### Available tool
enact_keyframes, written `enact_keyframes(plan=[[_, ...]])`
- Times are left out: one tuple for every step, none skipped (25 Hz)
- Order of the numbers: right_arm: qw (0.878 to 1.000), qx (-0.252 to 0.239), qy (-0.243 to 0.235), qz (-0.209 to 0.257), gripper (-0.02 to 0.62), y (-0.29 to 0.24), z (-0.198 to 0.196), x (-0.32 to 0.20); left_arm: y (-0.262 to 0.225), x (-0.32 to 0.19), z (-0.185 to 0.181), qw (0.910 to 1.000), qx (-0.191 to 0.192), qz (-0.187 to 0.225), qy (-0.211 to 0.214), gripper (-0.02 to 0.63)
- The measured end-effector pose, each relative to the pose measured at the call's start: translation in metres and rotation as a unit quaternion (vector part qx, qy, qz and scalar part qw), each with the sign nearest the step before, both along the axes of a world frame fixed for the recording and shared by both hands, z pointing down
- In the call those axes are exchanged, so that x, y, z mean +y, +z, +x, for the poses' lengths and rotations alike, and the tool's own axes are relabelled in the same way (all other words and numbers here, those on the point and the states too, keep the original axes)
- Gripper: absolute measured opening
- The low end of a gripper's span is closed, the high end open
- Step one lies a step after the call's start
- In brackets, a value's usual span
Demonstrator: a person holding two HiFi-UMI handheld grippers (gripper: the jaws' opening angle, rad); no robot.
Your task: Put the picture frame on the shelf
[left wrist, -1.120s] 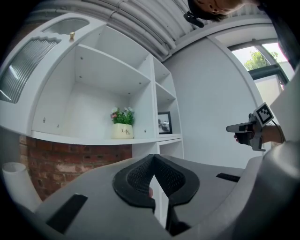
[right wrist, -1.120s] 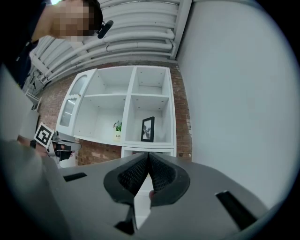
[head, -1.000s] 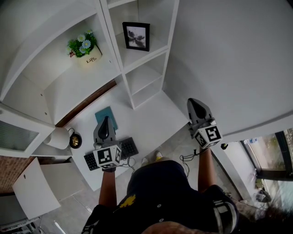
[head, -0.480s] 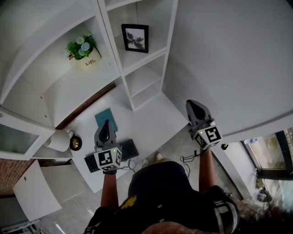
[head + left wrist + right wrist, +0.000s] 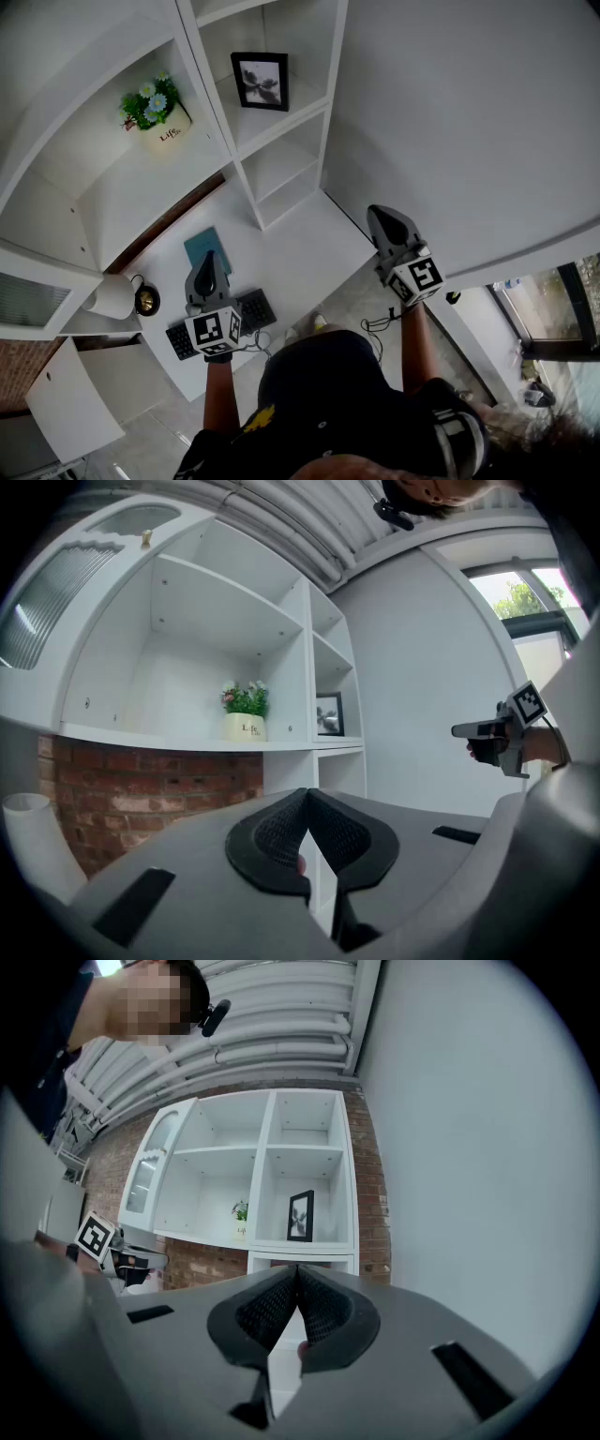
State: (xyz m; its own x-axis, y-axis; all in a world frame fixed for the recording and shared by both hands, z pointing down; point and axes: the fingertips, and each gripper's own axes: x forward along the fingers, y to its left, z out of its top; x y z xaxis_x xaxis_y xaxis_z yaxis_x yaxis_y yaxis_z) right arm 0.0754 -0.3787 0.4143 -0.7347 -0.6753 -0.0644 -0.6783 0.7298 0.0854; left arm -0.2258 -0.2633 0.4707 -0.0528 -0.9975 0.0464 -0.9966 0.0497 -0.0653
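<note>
While the black picture frame [image 5: 261,82] stands upright in a shelf [image 5: 281,120] compartment, left gripper [image 5: 208,269] jaws pressed together on nothing, right gripper [image 5: 384,222] likewise, both well apart from it.

Dark shirt [image 5: 328,384], yellow print [image 5: 260,414], striped sleeve [image 5: 457,441].

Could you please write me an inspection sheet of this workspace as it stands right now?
Surface: white desk, mostly bare.
Job's things: picture frame stands upright on a shelf in the narrow column.
Clutter: flower pot on the wide shelf; teal notebook, keyboard, small round dark object and white cylinder at the desk.
Grippers: left tongs shut, empty; right tongs shut, empty; both well short of the shelves.
Cables: dark cable on the floor by the desk.
Surroundings: white wall, window, brick wall below the shelves.
</note>
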Motion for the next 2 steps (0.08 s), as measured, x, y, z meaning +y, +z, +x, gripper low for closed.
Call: enact_keyframes(plan=[[1.0,0.001,0.0,0.0,0.006,0.0001,0.0023,-0.0009,0.0019,-0.002,0.0025,1.0,0.001,-0.002,0.002,0.018],[1.0,0.001,0.0,0.0,0.006,0.0002,0.0046,-0.0019,0.0039,-0.004,0.0051,1.0,0.002,-0.004,0.005,0.018]])
